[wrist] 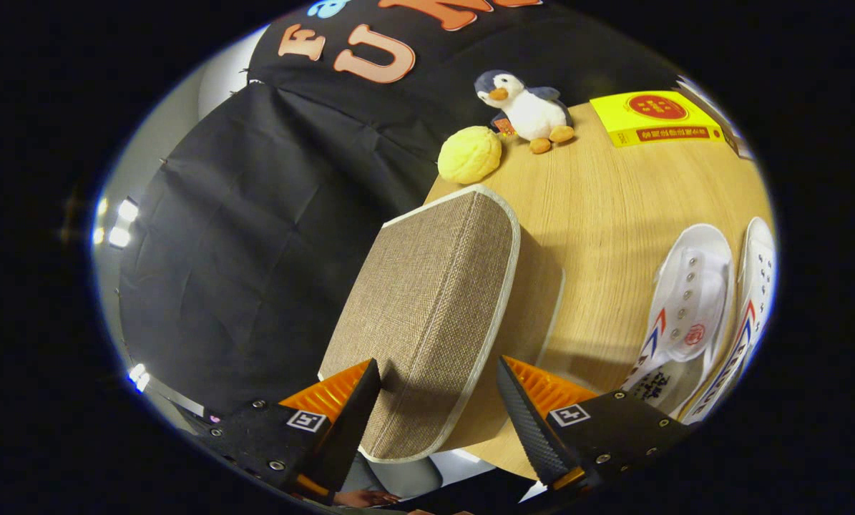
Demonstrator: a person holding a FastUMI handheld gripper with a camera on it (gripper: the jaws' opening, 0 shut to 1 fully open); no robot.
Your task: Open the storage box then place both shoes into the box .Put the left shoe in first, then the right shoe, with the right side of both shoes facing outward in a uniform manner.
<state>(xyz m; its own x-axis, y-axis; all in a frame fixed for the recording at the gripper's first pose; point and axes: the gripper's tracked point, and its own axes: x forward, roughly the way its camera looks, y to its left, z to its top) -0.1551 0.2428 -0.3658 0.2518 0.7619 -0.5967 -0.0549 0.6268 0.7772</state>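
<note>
A brown fabric storage box (434, 300) with pale piping stands on the wooden table (613, 207), its lid down. My gripper (438, 361) is open, its two fingers straddling the lid's near edge: one finger lies over the lid's top face, and the other sits beside the rim with a small gap. Two white canvas shoes with red and blue stripes lie side by side on the table beyond the box, the nearer shoe (688, 300) next to the farther shoe (755, 300). The whole view is rolled sideways.
A yellow round plush (470, 154) and a toy penguin (531, 107) sit at the table's far edge by the black cloth wall. A flat yellow carton (656, 118) lies near them. Bare tabletop separates the box from the shoes.
</note>
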